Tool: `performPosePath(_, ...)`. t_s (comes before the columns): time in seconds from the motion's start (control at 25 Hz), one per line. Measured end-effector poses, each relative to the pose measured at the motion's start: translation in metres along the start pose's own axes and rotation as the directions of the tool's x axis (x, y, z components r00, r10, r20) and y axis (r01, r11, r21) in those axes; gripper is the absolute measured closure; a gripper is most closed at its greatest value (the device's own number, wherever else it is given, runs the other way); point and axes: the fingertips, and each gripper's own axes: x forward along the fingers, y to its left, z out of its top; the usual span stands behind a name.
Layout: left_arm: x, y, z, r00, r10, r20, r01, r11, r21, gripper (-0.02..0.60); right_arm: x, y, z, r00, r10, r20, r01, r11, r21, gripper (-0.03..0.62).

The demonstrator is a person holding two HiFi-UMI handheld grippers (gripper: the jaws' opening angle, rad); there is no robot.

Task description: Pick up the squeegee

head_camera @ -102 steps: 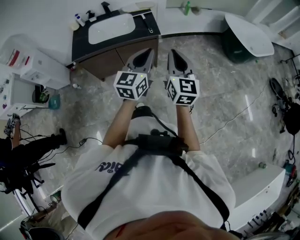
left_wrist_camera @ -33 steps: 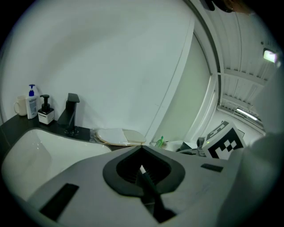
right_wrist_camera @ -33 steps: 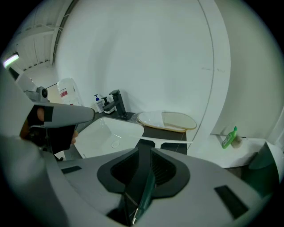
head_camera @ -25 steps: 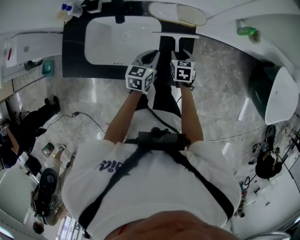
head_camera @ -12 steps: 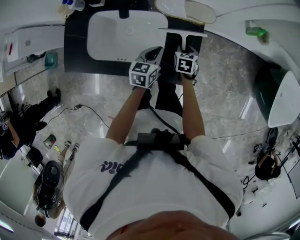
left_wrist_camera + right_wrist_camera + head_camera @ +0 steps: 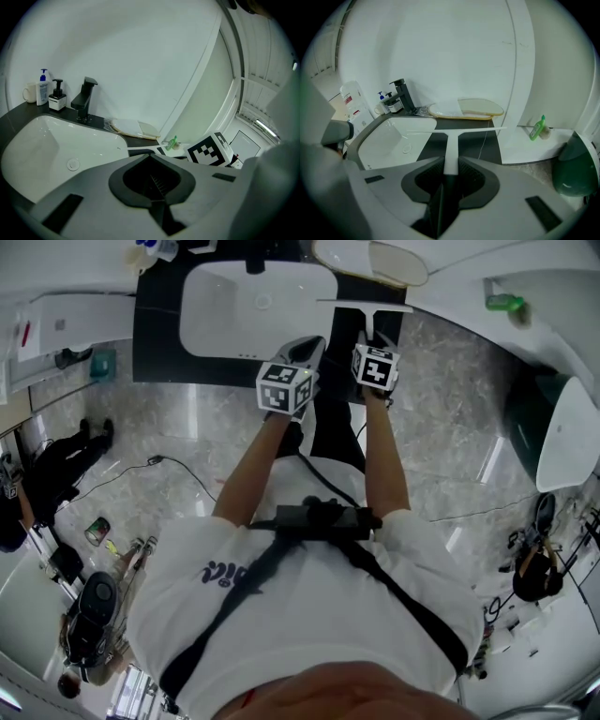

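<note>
Grey jaws of right gripper (image 6: 450, 165) had just been closing, pressed on white squeegee (image 6: 451, 143) handle; left gripper (image 6: 156, 202) jaws together, empty. Squeegee lay on dark counter (image 6: 480, 145) beside sink (image 6: 391, 140). Grasp step; next likely needed firm hold, level lift.

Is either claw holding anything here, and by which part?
The right claw, whose jaws have just been closing, pinches the white squeegee by its handle's end. The left claw holds nothing.
</note>
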Motion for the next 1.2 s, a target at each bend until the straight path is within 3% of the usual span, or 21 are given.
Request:
performPosePath(0.32, -0.04, -0.004, 0.014, 0.998, -0.042, 0.041, 0.042, 0.999, 0.021, 0.571, -0.063, 0.032, 0.022, 0.99, 0.018, 0.139, -0.016, 1.0, -0.014, 0.493)
performPosePath(0.6, -0.094, 0.002, 0.06, 0.98, -0.028, 0.199, 0.012, 0.997, 0.081, 0.571, -0.138, 0.068, 0.06, 0.942, 0.039, 0.333, -0.046, 0.999, 0.012, 0.493)
performPosePath(0.88, -0.158, -0.019, 0.118, 0.932, -0.057, 0.359, -0.016, 0.98, 0.198, 0.571, -0.228, 0.102, 0.111, 0.836, 0.053, 0.546, -0.051, 0.999, -0.019, 0.493)
performPosePath(1.2, -0.223, -0.068, 0.17, 0.862, -0.155, 0.482, -0.004, 0.95, 0.313, 0.571, -0.331, 0.127, 0.154, 0.673, 0.053, 0.738, -0.023, 0.998, -0.051, 0.493)
